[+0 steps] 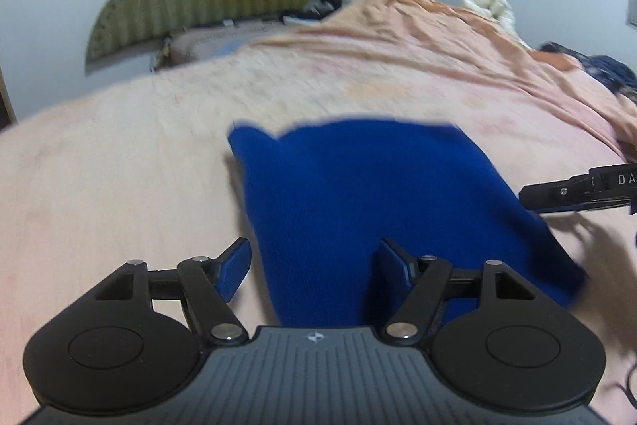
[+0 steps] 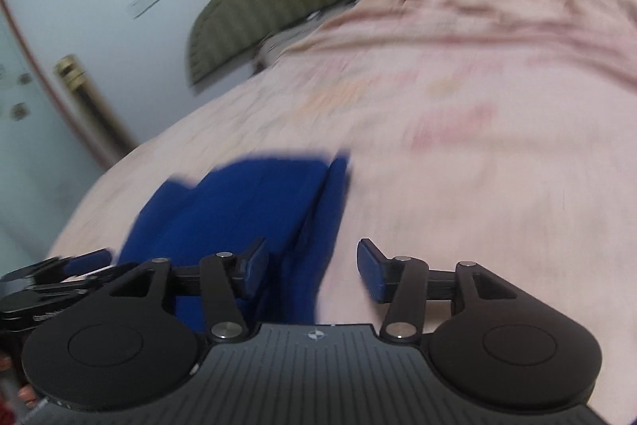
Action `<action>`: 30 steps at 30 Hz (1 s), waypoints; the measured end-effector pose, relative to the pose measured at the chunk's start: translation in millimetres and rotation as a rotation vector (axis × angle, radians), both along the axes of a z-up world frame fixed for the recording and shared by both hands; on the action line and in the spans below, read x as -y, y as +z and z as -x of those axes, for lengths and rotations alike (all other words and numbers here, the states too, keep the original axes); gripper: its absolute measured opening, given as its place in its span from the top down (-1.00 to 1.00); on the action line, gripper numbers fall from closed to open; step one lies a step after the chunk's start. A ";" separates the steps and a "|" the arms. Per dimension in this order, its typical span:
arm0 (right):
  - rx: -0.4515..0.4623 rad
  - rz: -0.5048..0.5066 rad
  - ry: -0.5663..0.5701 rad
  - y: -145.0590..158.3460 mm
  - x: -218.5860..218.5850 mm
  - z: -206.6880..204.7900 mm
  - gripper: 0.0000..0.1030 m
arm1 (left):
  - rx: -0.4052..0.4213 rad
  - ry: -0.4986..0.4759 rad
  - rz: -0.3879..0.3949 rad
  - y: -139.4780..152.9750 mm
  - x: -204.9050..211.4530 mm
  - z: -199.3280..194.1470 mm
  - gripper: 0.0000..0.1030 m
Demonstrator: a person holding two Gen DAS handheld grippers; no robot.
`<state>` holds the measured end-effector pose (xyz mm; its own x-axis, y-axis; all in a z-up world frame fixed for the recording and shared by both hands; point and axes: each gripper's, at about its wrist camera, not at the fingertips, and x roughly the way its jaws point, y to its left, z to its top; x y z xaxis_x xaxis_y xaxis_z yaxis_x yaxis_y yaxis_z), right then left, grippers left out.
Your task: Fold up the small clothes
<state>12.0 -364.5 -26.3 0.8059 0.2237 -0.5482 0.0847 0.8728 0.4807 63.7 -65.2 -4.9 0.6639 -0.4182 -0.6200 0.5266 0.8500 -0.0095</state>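
My left gripper [image 1: 314, 265] pointed downward at a slant, its jaws standing apart with nothing pressed between the blue pads [image 1: 235, 267]. My right gripper [image 2: 312, 267] tilted down the same way, jaws likewise parted and gripping nothing. Seen from the left wrist, the right gripper's fingers [image 1: 557, 194] reached in from the right edge. From the right wrist, my left gripper sat just beside the lower left.
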 end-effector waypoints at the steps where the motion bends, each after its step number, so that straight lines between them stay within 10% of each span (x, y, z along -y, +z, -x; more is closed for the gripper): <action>1: -0.012 -0.035 0.029 -4.1 -1.6 9.3 -0.11 | -0.037 -0.013 0.019 -4.4 -4.3 6.9 -0.36; 5: -0.044 -0.174 0.089 -21.6 -3.2 43.5 -0.10 | -0.227 -0.025 0.155 -25.4 -23.9 16.7 -0.32; 10: -0.027 -0.238 0.075 -27.4 -11.3 50.5 0.33 | -0.291 -0.002 0.249 -27.8 -29.6 10.8 0.59; 12: -0.040 -0.218 0.079 -30.1 -18.4 44.4 0.63 | -0.301 0.022 0.268 -26.9 -32.3 9.7 0.72; 19: 0.004 -0.236 0.071 -16.3 -23.8 62.6 0.73 | -0.196 0.036 0.191 -5.3 -36.8 32.0 0.75; 23: -0.059 -0.101 0.058 -20.2 -36.4 60.5 0.59 | -0.165 0.087 0.079 -5.7 -22.0 42.2 0.59; 27: 0.002 0.215 -0.017 8.1 -66.7 78.0 0.10 | -0.040 0.162 -0.037 1.9 -9.4 64.9 -0.30; 30: 0.038 0.348 -0.043 18.7 -87.1 86.3 -0.29 | 0.008 0.220 -0.056 0.6 -4.8 76.9 -0.49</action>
